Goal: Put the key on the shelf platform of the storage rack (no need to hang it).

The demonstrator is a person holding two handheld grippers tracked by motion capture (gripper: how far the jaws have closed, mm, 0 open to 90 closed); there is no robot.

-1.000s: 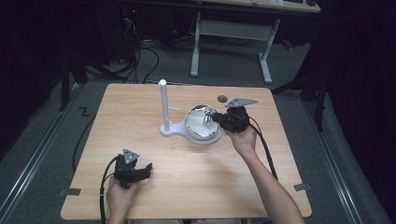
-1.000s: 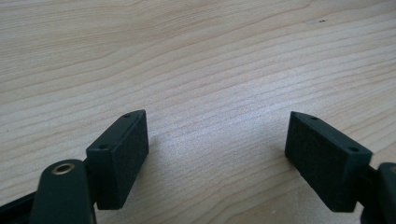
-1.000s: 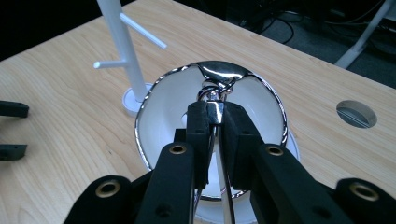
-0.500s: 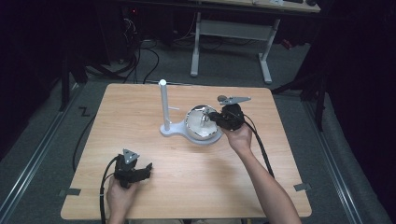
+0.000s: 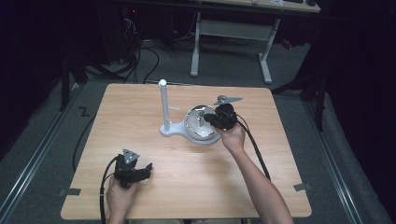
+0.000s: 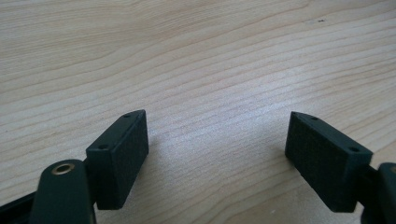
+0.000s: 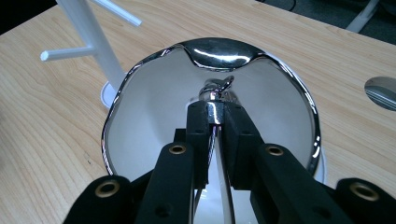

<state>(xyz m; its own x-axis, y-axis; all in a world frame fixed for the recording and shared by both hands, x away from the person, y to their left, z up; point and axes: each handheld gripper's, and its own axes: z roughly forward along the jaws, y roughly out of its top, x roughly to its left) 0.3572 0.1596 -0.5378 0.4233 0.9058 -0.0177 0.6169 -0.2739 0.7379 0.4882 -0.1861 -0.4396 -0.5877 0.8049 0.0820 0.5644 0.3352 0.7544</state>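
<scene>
At the counter (image 5: 140,116) centre, a shiny chrome bowl (image 5: 200,123) is sitting on the white base of a stand (image 5: 164,108) with an upright post and short side pegs. The right gripper (image 5: 211,119) is reaching in from the bowl's right, jaws clenched on a thin chrome handle (image 7: 215,122), probably a spoon or ladle, though its head end is hard to make out. In the right gripper view, the handle's long axis is running straight away from the camera, from between the jaws toward the bowl's middle, ending at a small shiny knob-like part (image 7: 215,88). The bowl's opening is facing the gripper, tipped rather than flat. A small round metal piece (image 7: 382,92) is lying on the counter, well apart, to the right. Near the counter's front edge, the left gripper (image 5: 140,170) is resting, jaws released wide, with bare wood between them (image 6: 217,154).
</scene>
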